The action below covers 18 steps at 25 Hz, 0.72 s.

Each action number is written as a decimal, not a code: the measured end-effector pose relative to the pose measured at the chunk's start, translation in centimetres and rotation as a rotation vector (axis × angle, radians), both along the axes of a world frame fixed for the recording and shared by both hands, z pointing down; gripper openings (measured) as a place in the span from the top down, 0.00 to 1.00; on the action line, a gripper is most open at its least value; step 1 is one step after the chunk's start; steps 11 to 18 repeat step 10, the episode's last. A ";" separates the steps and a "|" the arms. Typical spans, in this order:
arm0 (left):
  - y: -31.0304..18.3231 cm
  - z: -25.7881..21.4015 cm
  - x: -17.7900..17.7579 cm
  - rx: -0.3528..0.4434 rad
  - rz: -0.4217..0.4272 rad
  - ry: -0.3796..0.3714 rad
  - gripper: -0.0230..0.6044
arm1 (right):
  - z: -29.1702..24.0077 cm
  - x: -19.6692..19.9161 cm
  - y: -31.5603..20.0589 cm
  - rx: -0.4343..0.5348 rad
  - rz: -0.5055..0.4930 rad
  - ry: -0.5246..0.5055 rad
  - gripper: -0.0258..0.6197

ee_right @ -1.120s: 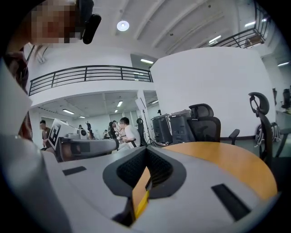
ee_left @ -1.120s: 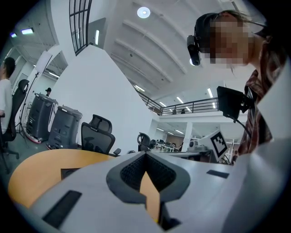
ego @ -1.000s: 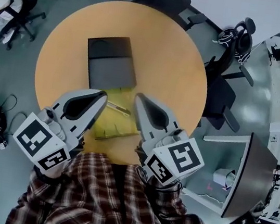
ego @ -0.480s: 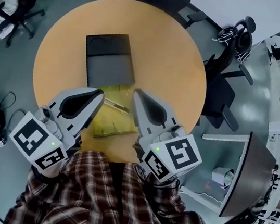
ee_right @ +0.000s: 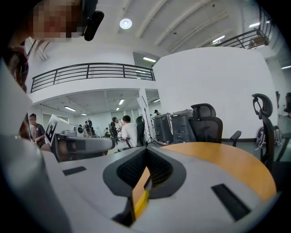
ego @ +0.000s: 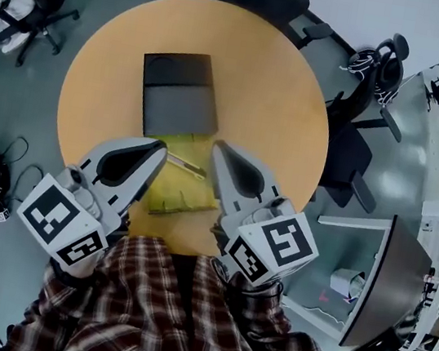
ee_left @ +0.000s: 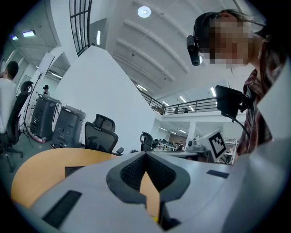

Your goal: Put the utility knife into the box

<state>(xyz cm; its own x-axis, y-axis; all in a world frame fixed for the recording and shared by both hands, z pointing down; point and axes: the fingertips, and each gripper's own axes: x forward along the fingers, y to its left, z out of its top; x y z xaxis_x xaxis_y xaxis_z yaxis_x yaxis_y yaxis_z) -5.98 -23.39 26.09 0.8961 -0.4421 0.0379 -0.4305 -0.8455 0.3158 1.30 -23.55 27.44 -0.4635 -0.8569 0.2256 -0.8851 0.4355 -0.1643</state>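
Left gripper, nearer than the dark box, jaws closed, empty. Utility knife lies on a yellow tray at the box's near edge, seemingly outside it. Right gripper likewise closed, empty; a pickup would need jaws parted around the slim handle

Round orange-brown worktop carrying two items, dark grey box lying flat around mid-worktop, lid closed, yellow mat lying at the near edge, butting against the box's near side
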 end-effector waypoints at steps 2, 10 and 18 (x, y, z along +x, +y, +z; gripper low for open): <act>0.0 0.1 -0.1 -0.002 -0.005 -0.001 0.95 | 0.1 -0.1 0.0 -0.001 -0.004 0.000 0.94; -0.1 0.6 -0.3 -0.005 -0.014 0.000 0.95 | 0.7 -0.3 -0.1 -0.007 -0.014 0.003 0.94; -0.1 0.6 -0.3 -0.005 -0.014 0.000 0.95 | 0.7 -0.3 -0.1 -0.007 -0.014 0.003 0.94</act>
